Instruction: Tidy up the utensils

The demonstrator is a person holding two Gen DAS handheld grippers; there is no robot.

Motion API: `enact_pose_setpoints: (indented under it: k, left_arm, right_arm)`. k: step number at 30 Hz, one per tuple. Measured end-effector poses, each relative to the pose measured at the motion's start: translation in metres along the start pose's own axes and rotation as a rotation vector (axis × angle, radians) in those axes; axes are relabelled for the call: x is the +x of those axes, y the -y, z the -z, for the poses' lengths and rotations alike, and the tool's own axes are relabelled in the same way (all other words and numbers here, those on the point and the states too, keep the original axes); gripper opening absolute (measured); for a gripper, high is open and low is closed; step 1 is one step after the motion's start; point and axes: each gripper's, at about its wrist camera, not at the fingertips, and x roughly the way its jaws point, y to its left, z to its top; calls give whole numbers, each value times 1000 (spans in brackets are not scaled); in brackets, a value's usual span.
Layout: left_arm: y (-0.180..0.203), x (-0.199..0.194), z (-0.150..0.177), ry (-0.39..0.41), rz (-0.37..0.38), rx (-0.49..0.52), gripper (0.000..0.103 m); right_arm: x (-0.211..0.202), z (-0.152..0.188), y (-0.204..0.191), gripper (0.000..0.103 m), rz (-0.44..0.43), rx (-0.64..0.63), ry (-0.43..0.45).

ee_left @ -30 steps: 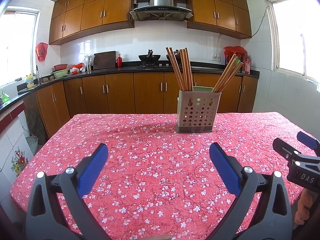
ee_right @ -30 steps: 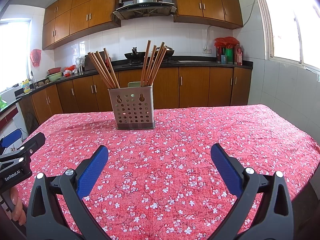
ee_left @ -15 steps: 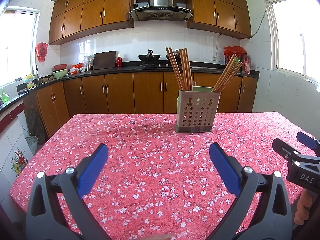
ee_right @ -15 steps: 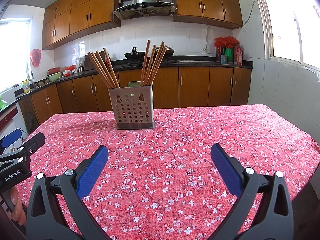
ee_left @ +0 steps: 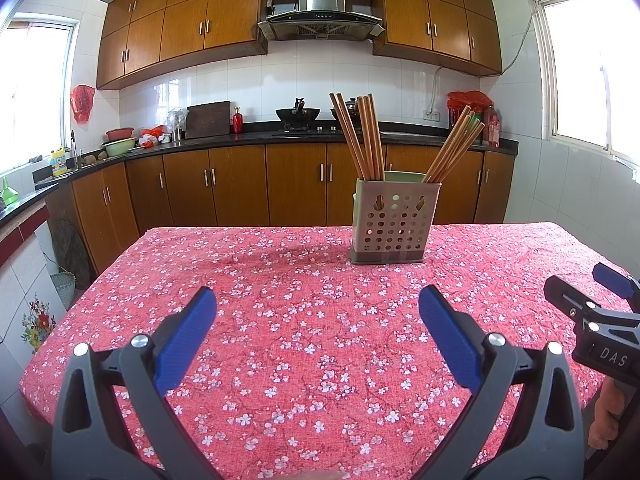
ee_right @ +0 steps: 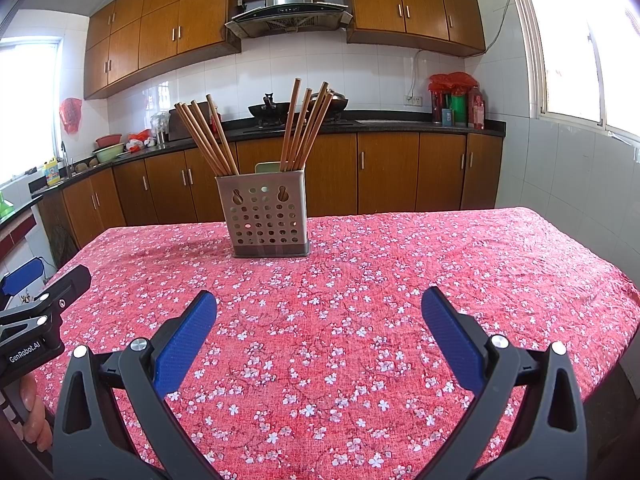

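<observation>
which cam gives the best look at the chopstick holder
The right wrist view: the chopstick holder stands nearer the middle of the picture and looks larger, and both bundles of chopsticks are clear. The left wrist view shows the holder whole too, but right of centre and slightly smaller.

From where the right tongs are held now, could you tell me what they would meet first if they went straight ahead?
Probably the bare tablecloth, since the open right tongs point across it. The utensil holder with its chopsticks stands slightly left of that line, so they may pass beside it; depth is unclear.
</observation>
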Motion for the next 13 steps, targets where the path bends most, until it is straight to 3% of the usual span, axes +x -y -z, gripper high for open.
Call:
enact_pose_setpoints:
  k: [13]
  left_arm:
    - [-6, 2, 1, -11, 8, -9, 99]
  right_arm:
    - [0, 3, -3, 101, 4, 3, -3]
